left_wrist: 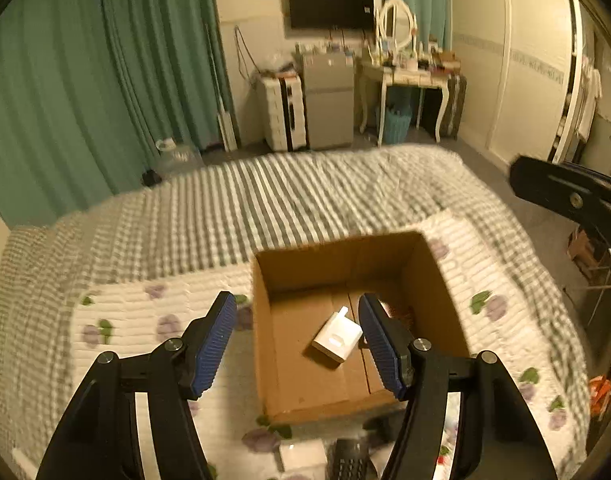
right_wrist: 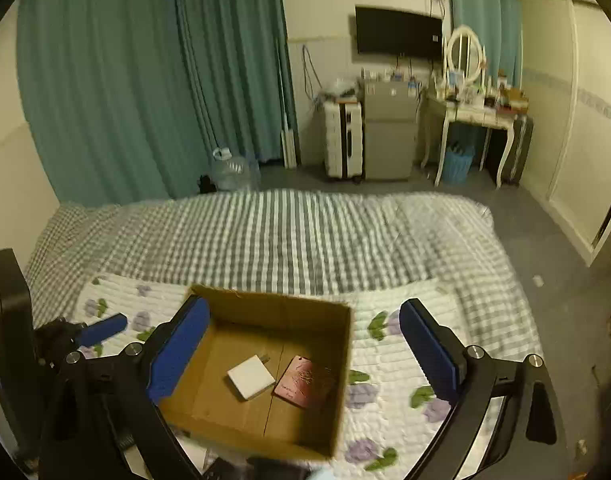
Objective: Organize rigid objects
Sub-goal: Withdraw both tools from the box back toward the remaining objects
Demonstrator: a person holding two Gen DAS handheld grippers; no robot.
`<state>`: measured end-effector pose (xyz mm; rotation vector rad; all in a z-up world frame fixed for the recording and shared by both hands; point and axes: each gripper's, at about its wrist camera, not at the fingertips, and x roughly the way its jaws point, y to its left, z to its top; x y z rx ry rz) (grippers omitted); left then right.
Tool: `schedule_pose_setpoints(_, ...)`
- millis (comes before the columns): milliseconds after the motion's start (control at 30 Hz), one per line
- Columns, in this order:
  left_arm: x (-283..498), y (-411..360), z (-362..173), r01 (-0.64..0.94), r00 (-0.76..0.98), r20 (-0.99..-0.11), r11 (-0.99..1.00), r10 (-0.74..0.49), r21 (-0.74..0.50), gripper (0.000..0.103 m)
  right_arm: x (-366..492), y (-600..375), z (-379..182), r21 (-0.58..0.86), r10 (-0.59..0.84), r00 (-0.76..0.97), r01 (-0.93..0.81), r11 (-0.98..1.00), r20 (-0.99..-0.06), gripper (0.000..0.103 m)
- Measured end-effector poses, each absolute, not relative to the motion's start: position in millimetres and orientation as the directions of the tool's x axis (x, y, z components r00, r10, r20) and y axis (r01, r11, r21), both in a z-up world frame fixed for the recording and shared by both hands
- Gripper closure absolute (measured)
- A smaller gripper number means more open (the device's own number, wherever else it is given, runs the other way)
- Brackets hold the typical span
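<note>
Both tools, left tool (left_wrist: 297,340) and right tool (right_wrist: 305,354), gape apart, empty, above the cardboard box (right_wrist: 241,432) holding a white charger (right_wrist: 250,377).

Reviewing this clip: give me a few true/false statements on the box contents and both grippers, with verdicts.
1. The cardboard box holds a white charger. True.
2. A pink card lies in the box beside the charger. True.
3. The left gripper is shut on the charger. False: it is open and holds nothing; the charger lies on the box floor.
4. The right gripper is open. True.
5. The box stands on a wooden table. False: it stands on a floral pad on the bed.
</note>
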<state>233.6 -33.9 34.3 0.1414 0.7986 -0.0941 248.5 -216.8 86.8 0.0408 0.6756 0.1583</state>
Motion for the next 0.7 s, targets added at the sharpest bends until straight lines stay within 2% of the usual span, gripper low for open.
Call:
schedule_pose_setpoints(133,189,-29,80,0.131,0.739,-0.673,0.986,-0.031,0.098,0.033,198,-221,132,0.043,0.124,0.806,-0.121,0.992,-0.579,0.001)
schedule_pose_setpoints(333,130,-19,106,0.111,0.761,-0.648,0.991,-0.035,0.077,0.032,123,-227,162,0.012,0.105,0.830,-0.118,0.993,-0.547,0.000)
schedule_pose_setpoints(500,88,-8,101,0.098,0.765,-0.642,0.994,-0.038,0.058,0.032,75,-220,147,-0.031,0.084,0.817,-0.124,0.992,-0.570,0.000)
schedule_pose_setpoints(700,57,7,50,0.061,0.732,-0.681,0.997,-0.017,0.041,0.031,49,-213,94,-0.022,0.080,0.759,-0.124,0.992,-0.646,0.000)
